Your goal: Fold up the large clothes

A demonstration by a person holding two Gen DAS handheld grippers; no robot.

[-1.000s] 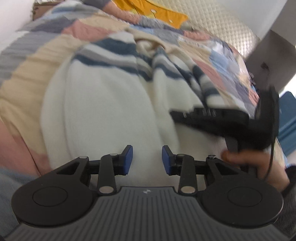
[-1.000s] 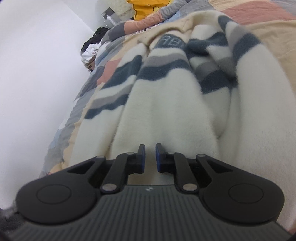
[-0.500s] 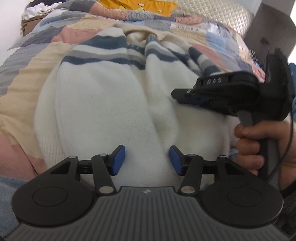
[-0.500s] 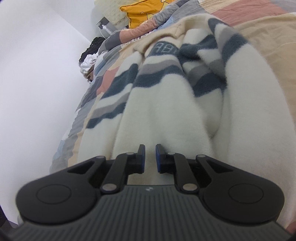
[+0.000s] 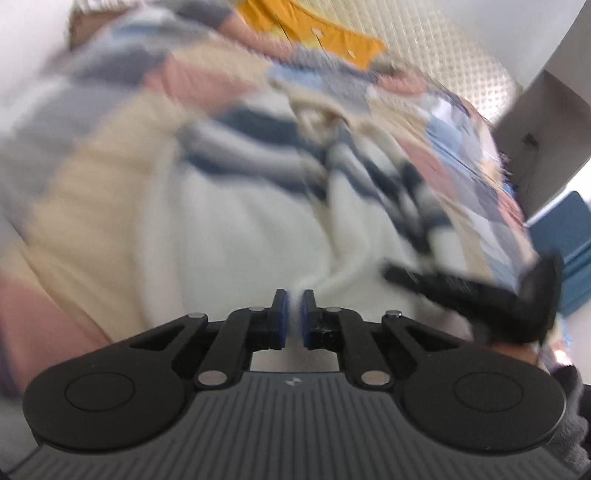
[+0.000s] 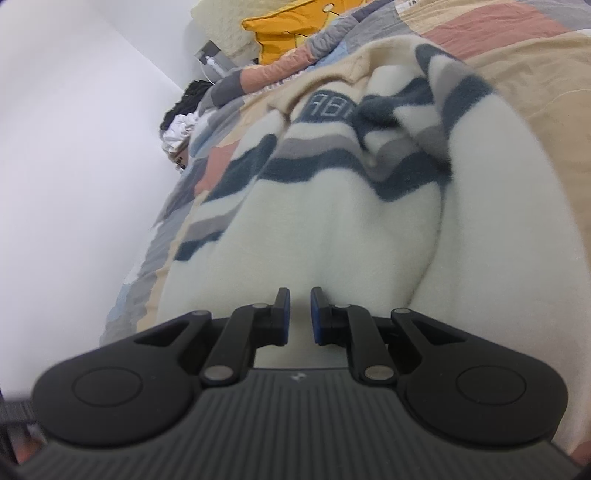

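Observation:
A cream fleece sweater (image 5: 240,229) with navy and grey stripes lies spread on the patchwork quilt (image 5: 92,177). My left gripper (image 5: 293,295) is closing its jaws, and its blue pads pinch a raised ridge of the white fabric at the near hem. The left wrist view is blurred by motion. In it my right gripper (image 5: 391,275) reaches in from the right, low on the sweater's near right edge, held by a hand (image 5: 517,350). In the right wrist view the right gripper (image 6: 300,295) is shut on the sweater (image 6: 332,229), with white fleece in the narrow gap and folds running away from it.
The quilt (image 6: 535,85) covers a bed. A yellow pillow (image 6: 288,33) lies at its head. A heap of dark and white clothes (image 6: 181,122) sits by the white wall (image 6: 74,147). A grey cabinet (image 5: 546,122) and a blue box (image 5: 569,236) stand right of the bed.
The left gripper's jaws went from wide apart to pinched on the hem, and it has lifted with the fabric. The right gripper has stayed shut and kept still.

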